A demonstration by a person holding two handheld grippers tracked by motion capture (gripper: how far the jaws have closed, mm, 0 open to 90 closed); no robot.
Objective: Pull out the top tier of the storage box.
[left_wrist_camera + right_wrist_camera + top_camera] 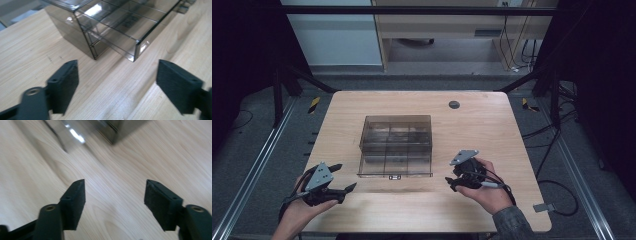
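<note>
A clear box sits mid-worktop. Left gripper and right gripper rest nearer, on either side, fingers wide and empty, apart from it.

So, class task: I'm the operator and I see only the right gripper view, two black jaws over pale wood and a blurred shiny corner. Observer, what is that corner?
Observer: It belongs to a smoky clear box with inner dividers, standing mid-table.
Operator: Where is the other hand-held gripper?
Observer: The left hand-held gripper is at the box's near left corner, jaws wide apart and nothing between them.
Operator: Anything else on the table?
Observer: A small round dark disc is set in the wooden table beyond the box, toward the far right.
</note>
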